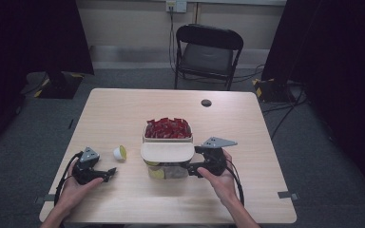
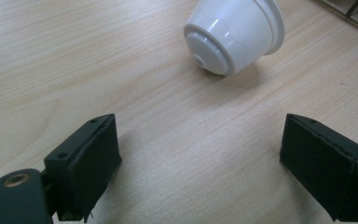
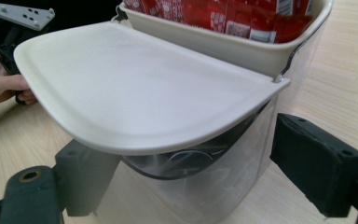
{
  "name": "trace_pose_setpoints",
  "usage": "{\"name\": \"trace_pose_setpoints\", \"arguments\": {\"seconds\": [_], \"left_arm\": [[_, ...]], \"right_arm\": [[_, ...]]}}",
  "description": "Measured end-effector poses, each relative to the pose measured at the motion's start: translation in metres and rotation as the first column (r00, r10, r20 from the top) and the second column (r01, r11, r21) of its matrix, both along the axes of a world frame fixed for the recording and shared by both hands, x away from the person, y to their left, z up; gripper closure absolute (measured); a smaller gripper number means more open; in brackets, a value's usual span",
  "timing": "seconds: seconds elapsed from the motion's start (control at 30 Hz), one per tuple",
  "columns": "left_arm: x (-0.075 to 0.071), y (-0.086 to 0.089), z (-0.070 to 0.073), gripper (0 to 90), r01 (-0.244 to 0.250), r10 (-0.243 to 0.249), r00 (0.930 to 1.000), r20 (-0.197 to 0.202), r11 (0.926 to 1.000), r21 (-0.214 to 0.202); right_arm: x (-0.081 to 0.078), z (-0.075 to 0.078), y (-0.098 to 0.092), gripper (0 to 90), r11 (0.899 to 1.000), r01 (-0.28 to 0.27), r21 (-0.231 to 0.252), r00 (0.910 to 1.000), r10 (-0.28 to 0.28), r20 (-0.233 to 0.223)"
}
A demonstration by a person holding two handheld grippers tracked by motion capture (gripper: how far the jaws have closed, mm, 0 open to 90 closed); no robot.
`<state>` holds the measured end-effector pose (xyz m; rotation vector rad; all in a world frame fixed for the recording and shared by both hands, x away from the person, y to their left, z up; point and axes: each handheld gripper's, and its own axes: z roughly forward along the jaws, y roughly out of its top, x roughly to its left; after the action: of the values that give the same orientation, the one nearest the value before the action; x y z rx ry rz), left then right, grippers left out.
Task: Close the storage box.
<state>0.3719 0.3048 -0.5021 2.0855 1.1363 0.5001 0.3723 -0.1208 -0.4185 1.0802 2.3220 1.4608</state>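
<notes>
A white coffee capsule (image 1: 120, 152) with a yellow top lies on its side on the wooden table (image 1: 123, 109). My left gripper (image 1: 110, 173) rests just short of it, open, and the capsule (image 2: 233, 35) lies beyond the empty jaws of the left gripper (image 2: 200, 163). A clear container (image 1: 167, 171) stands mid-table with a cream lid flap (image 1: 167, 152) folded out and red packets (image 1: 167, 128) in its top tray. My right gripper (image 1: 191, 168) is at its right side, open. In the right gripper view the jaws of the right gripper (image 3: 200, 158) straddle the clear wall (image 3: 214, 182) under the flap (image 3: 135, 93).
Yellow-topped pieces (image 1: 157, 173) show inside the clear lower part. A black folding chair (image 1: 208, 52) stands beyond the far table edge, and a dark cable hole (image 1: 206, 102) sits in the tabletop behind the container. Bare wood surrounds the container.
</notes>
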Motion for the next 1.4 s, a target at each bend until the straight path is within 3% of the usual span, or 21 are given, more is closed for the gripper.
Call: {"name": "trace_pose_setpoints", "arguments": {"seconds": [0.43, 0.87, 0.97, 1.2, 1.4], "left_arm": [[0.000, 0.000, 0.000, 11.2, 0.000, 0.000, 1.0000, 0.000, 1.0000, 0.000], [0.000, 0.000, 0.000, 11.2, -0.001, 0.001, 1.0000, 0.000, 1.0000, -0.003], [0.000, 0.000, 0.000, 11.2, -0.001, 0.001, 1.0000, -0.001, 1.0000, -0.001], [0.000, 0.000, 0.000, 11.2, 0.000, 0.000, 1.0000, -0.001, 1.0000, 0.000], [0.000, 0.000, 0.000, 11.2, -0.001, 0.001, 1.0000, -0.001, 1.0000, -0.003]], "right_arm": [[0.008, -0.008, -0.007, 19.9, 0.998, 0.052, -0.022, 0.9987, -0.052, 0.005], [0.005, -0.003, -0.029, 19.7, 0.996, 0.093, 0.013, 0.9956, -0.093, 0.002], [0.003, -0.001, -0.033, 23.5, 0.993, 0.117, -0.004, 0.9930, -0.117, 0.019], [0.006, -0.001, -0.045, 21.5, 0.984, 0.180, 0.006, 0.9836, -0.180, 0.016], [0.008, -0.003, -0.051, 18.1, 0.980, 0.199, 0.012, 0.9799, -0.199, 0.010]]}}
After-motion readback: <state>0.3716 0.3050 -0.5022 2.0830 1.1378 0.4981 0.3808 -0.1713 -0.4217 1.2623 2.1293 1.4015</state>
